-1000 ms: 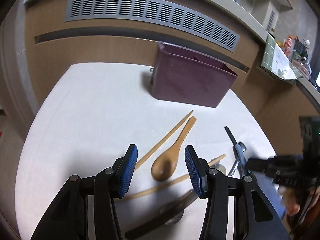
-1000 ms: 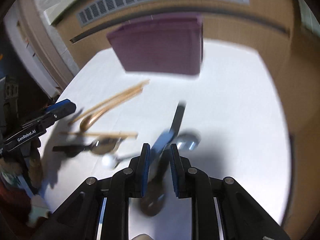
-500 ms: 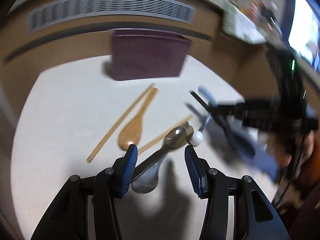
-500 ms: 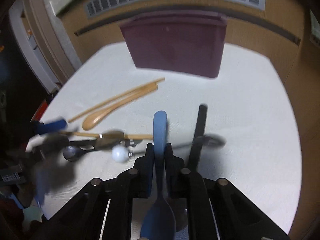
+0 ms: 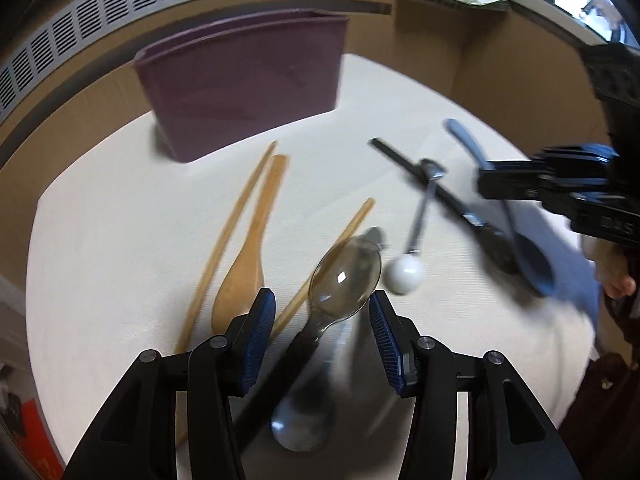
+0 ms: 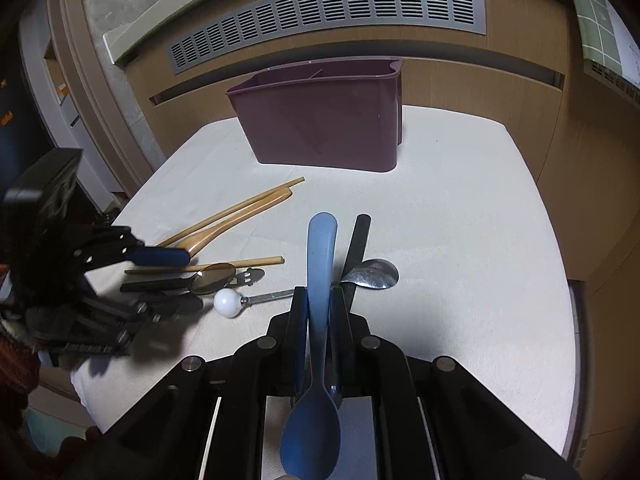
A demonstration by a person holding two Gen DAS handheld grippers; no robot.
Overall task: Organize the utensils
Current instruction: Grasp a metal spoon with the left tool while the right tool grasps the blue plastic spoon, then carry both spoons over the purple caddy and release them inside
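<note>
A purple utensil caddy (image 6: 320, 128) (image 5: 248, 80) stands at the back of the white table (image 6: 460, 220). My right gripper (image 6: 320, 300) is shut on a blue spoon (image 6: 321, 256) (image 5: 524, 244), handle pointing forward and bowl towards the camera. My left gripper (image 5: 322, 312) (image 6: 152, 288) is open, its pads on either side of a black-handled metal spoon (image 5: 344, 280) (image 6: 212, 276) without pressing it. Near it lie a wooden spoon (image 5: 248, 248) (image 6: 240, 220), two wooden chopsticks (image 5: 228, 236), a white-knobbed utensil (image 5: 404, 274) (image 6: 228, 302) and a black-handled spoon (image 6: 358, 240) (image 5: 440, 196).
Behind the table runs a wooden cabinet front with a grey vent grille (image 6: 328, 20). The table's right half (image 6: 480, 280) holds no utensils. A second metal spoon bowl (image 5: 304, 416) lies under my left gripper. A person's hand (image 5: 616, 276) shows at the right edge.
My left gripper swung right, from over the wooden spoon to over the black-handled metal spoon. My right gripper closed on the blue spoon, which has turned to lie along its fingers.
</note>
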